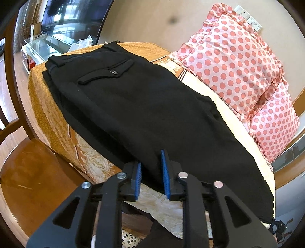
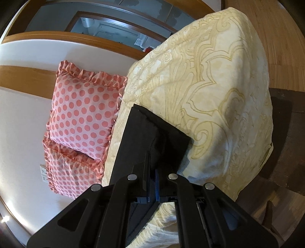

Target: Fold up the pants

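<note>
From my left camera the pants (image 1: 144, 106) run out behind the gripper (image 1: 151, 171) at the bottom, so I can't see the near edge or whether the pads (image 1: 165, 171) pinch it. The far hem drops out of sight at the lower right. On the right camera the gripper (image 2: 152, 186) covers the cloth (image 2: 152, 129) it clamps; most of the pants are off frame. The wall sockets (image 1: 247, 16) are too small to read
</note>
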Demonstrator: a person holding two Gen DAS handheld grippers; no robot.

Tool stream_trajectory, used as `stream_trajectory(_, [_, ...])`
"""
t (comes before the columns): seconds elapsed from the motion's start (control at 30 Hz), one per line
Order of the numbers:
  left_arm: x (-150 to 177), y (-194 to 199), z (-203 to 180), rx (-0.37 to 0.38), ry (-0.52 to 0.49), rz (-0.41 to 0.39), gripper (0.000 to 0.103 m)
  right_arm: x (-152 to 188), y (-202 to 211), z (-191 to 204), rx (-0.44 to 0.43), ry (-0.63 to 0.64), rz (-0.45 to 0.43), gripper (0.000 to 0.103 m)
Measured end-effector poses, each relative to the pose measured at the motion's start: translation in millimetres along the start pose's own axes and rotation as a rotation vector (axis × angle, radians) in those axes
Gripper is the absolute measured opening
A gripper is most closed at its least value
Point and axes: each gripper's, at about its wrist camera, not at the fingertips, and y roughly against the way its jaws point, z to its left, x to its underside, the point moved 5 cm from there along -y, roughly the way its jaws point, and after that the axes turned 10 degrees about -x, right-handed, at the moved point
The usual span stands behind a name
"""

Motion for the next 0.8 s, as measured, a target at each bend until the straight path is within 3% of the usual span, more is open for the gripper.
stream_trajectory(0.27, [0.0,3.6,4.8,0.016,-0.014,0.004,0.015,7.6,15.2,-14.2,0.017,-0.040,-0.022,0.004])
stream_trajectory(0.57, [11.3,3.8,4.7,0.033,-0.006,-0.065,0.015,1.5,5.0,-2.4,0.064,0.055,-0.018,0.004])
stream_trajectory(0.67, [11.5,4.5,11.4,0.083,0.036,-0.071,0.020,1.9,5.7,-0.4,0.080,0.078,-0.007,0.004])
stream_trajectory(0.73, [10.1,8.6,17.8,0.101,0.066,-0.080,0.026,0.0,13.4,2.4,0.128,0.106,-0.021,0.011])
stream_trajectory(0.8, [8.2,16.8,24.9,0.060,0.077,-0.125,0.030,-4.3,25.4,7.3,0.169,0.148,-0.061,0.016])
